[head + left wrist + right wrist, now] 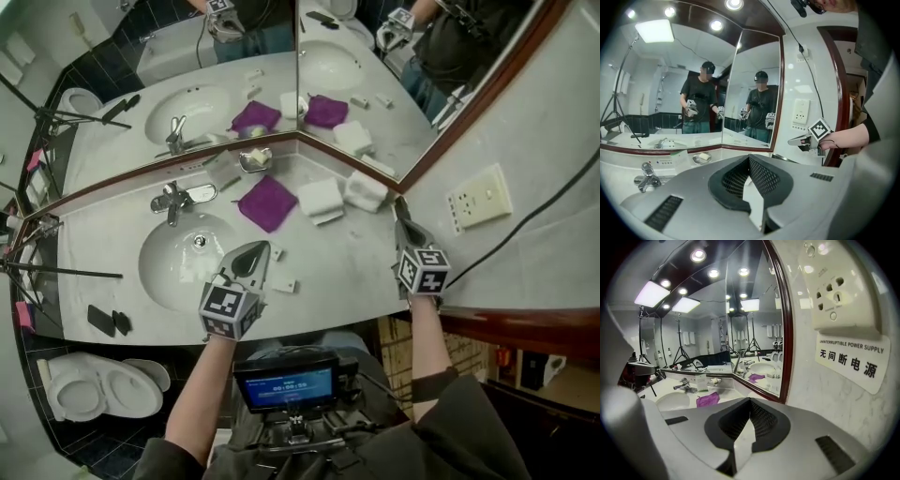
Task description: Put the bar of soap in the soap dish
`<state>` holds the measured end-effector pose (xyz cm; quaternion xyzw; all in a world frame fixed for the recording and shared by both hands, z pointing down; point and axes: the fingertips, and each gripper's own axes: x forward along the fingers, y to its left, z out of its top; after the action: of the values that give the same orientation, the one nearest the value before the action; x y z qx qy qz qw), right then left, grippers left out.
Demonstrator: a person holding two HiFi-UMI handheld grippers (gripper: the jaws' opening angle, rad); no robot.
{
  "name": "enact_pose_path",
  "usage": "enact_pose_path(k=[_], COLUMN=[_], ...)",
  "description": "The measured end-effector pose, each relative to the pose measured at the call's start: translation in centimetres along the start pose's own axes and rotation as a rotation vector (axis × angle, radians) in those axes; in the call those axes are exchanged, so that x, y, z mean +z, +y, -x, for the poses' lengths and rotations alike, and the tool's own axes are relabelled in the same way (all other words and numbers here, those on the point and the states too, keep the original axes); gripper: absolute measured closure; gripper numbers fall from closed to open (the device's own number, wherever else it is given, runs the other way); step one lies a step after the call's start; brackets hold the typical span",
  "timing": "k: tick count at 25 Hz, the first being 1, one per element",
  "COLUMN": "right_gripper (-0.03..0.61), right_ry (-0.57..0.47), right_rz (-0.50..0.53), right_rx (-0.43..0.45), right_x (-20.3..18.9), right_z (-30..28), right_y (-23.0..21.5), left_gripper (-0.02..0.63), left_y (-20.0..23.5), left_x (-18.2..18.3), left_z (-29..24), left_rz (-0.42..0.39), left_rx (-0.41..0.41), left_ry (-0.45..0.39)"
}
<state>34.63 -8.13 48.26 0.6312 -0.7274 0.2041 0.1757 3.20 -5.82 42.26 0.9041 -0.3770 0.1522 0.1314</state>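
A small metal soap dish (255, 160) stands at the back of the counter, in the corner under the mirrors, with a pale bar of soap (703, 157) lying in it. It is small and far off in the right gripper view, dish (714, 380). My left gripper (253, 251) is shut and empty over the counter's front, beside the sink, well short of the dish. By the right wall, my right gripper (403, 216) is also shut with nothing held. In their own views the left jaws (749, 160) and right jaws (750, 402) are closed.
A sink basin (187, 258) with a chrome faucet (172, 199) fills the counter's left. A purple cloth (267, 202) and folded white towels (321, 199) lie before the dish. Small white packets (284, 284) sit near the front edge. A wall socket (479, 198) is at right.
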Motion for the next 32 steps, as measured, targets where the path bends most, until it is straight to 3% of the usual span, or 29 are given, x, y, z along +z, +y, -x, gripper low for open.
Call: enact_pose_path(k=[6,18,21,26,32], right_gripper=[0.563,0.557,0.513,0.423,0.352], right_ry=[-0.025,-0.116,-0.136,-0.205,-0.181], right_rz=[0.023,0.287,0.401,0.576,0.744], right_rx=[-0.012,-0.003,0.036,0.172,0.290], right_x=[1.9,10.3,12.5,15.7,16.3], right_z=[-0.4,-4.9,-6.3,-6.3,-8.9], right_y=[-1.5,-2.3,-0.7,5.3,11.1], left_gripper=[0.609,0.609,0.609,0.609,0.609], left_y=[-0.1,0.6,1.1,1.6,2.0], left_x=[-0.4,-2.0,-2.0,-2.4,-2.7], left_z=[-0.2,0.1,0.4,0.7,0.8], left_rz=[-0.003,0.030,0.041,0.050,0.066], left_rx=[0.004,0.037,0.064,0.087,0.103], left_ry=[0.020,0.046,0.045,0.042,0.041])
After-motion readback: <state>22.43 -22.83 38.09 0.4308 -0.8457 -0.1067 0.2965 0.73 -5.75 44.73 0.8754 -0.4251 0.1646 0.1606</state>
